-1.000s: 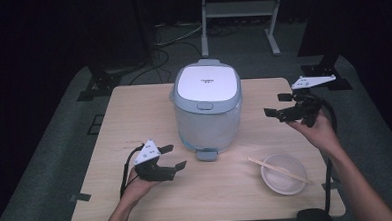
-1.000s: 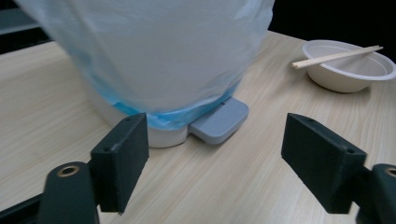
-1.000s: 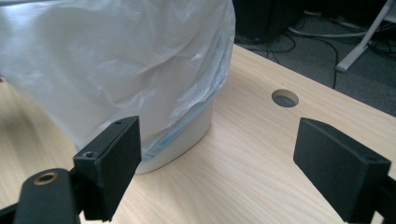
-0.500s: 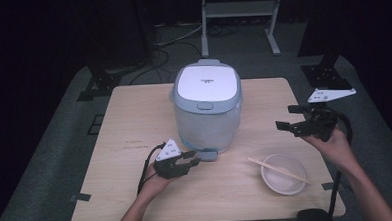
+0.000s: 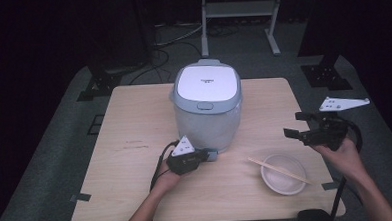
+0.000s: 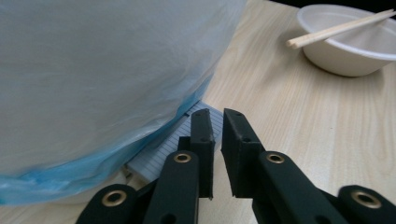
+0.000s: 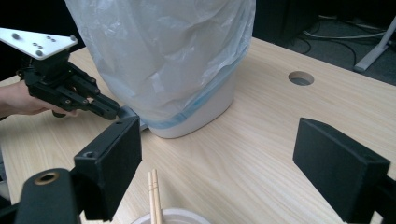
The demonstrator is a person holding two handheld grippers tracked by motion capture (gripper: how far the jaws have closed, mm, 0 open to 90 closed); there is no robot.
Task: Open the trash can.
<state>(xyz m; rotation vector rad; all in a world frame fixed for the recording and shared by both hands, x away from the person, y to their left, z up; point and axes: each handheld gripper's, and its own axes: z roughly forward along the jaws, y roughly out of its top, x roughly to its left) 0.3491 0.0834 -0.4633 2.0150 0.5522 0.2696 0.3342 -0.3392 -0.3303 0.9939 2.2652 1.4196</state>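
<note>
Left tongs [image 5: 212, 155] lie low with jaws just closed together; right tongs [image 5: 294, 126] hover, jaws wide apart.

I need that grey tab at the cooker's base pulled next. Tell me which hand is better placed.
Left. The left gripper has just closed its jaws at the grey tab under the rice cooker. The right gripper is open, off by the bowl.

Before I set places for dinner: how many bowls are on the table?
1. The bowl sits at the table's near right, chopsticks laid across it, right of the rice cooker. Another could be hidden behind the cooker.
</note>
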